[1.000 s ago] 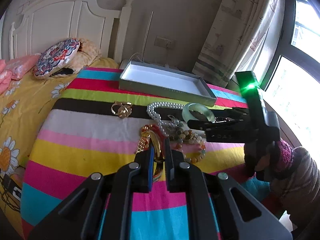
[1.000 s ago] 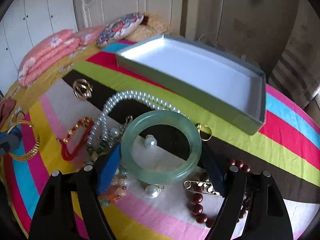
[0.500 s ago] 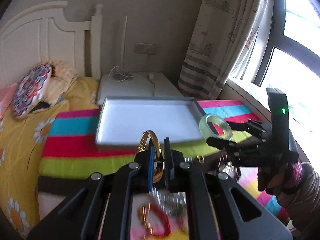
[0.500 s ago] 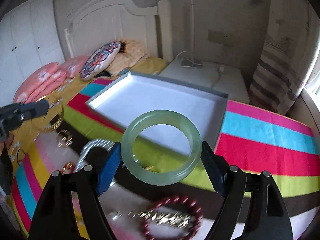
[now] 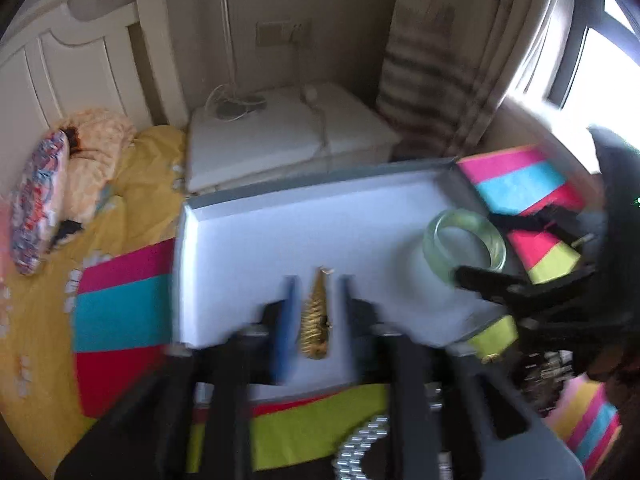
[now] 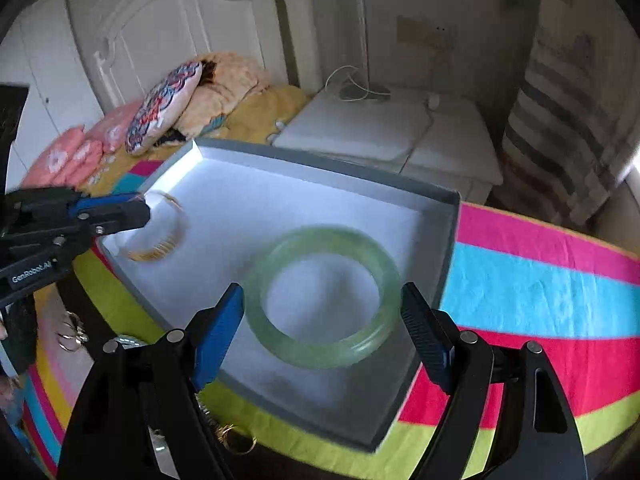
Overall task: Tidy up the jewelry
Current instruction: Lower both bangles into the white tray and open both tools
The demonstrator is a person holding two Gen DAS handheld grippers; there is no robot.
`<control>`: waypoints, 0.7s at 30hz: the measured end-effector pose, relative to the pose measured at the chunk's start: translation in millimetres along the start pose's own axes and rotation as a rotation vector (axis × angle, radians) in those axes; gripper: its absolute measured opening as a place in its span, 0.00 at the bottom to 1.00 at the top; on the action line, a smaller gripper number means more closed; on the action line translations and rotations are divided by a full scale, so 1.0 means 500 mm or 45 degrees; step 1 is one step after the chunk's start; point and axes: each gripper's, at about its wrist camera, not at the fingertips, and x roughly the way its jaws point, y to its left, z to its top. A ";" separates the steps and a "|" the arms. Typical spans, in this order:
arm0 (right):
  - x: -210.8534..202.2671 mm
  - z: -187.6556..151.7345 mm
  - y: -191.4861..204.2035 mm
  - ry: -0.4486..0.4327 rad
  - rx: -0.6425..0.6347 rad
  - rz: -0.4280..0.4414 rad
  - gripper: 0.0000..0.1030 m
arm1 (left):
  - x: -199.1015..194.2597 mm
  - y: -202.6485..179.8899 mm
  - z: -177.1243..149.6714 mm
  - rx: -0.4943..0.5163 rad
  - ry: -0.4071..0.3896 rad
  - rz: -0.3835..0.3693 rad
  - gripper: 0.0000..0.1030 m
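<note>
Both grippers have moved over the shallow grey cardboard box with a white floor [image 6: 452, 216], where half a second ago they were short of it. The left gripper [image 5: 316, 312] now has jaws parted around the gold coiled bangle [image 5: 316, 320], no longer pinching it. The right gripper [image 6: 324, 320] jaws stand apart beside the translucent pale-green jade bangle [image 6: 320, 296], inside the box. White bead necklace [image 5: 360, 444] lies on the striped bedspread [image 6: 540, 280]
</note>
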 end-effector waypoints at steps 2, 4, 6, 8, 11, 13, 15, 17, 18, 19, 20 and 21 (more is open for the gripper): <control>-0.006 -0.006 0.013 -0.008 -0.043 0.005 0.89 | 0.009 0.004 -0.008 0.032 0.012 0.043 0.53; -0.007 -0.016 0.025 -0.002 -0.085 -0.036 0.88 | 0.020 0.012 -0.023 0.029 0.046 0.042 0.53; -0.006 -0.028 0.031 0.017 -0.096 -0.067 0.78 | 0.029 0.018 -0.044 0.023 0.078 0.058 0.53; -0.004 -0.042 0.030 0.035 -0.082 -0.104 0.76 | 0.046 0.026 -0.073 0.019 0.129 0.096 0.54; -0.010 -0.063 0.035 0.019 -0.097 -0.121 0.77 | 0.039 0.062 -0.102 -0.135 0.123 -0.021 0.58; -0.016 -0.069 0.043 0.050 -0.119 -0.114 0.77 | 0.034 0.071 -0.115 -0.182 0.129 -0.036 0.59; -0.020 -0.073 0.049 0.084 -0.140 -0.100 0.77 | 0.027 0.067 -0.131 -0.204 0.156 -0.026 0.60; -0.027 -0.083 0.055 0.108 -0.171 -0.062 0.77 | 0.016 0.061 -0.148 -0.218 0.173 -0.018 0.60; -0.030 -0.089 0.061 0.106 -0.188 -0.043 0.77 | 0.007 0.058 -0.161 -0.232 0.174 -0.014 0.59; -0.037 -0.099 0.063 0.095 -0.206 -0.024 0.77 | 0.001 0.055 -0.173 -0.241 0.169 -0.013 0.59; -0.045 -0.110 0.066 0.082 -0.217 -0.009 0.77 | -0.012 0.047 -0.191 -0.257 0.157 -0.010 0.59; -0.051 -0.117 0.069 0.078 -0.224 -0.002 0.77 | -0.022 0.039 -0.205 -0.268 0.151 -0.008 0.59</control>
